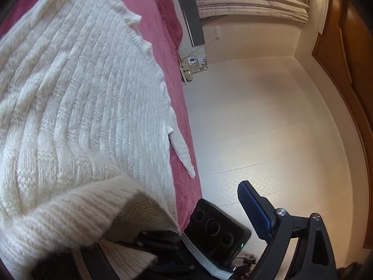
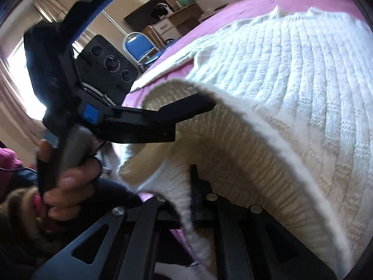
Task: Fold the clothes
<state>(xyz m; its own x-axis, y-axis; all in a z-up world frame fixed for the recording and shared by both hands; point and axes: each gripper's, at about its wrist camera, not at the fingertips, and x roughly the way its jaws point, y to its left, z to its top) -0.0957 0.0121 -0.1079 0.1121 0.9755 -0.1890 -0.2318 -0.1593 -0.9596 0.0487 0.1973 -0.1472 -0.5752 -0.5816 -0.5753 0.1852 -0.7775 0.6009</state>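
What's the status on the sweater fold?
Right gripper: jaws shut on sweater hem. Left gripper: jaws open, one finger under hem. Rest of sweater flat on bed. Nothing blocking.

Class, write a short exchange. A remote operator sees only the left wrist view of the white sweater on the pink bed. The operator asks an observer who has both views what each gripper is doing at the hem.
Operator: The sweater covers the near edge of my view. Is the right gripper holding it?
Observer: Yes, its fingers are shut on the hem.
Operator: I see only one of the left gripper fingers. Where is the other?
Observer: It lies under the lifted hem, far from its partner, so nothing is pinched.
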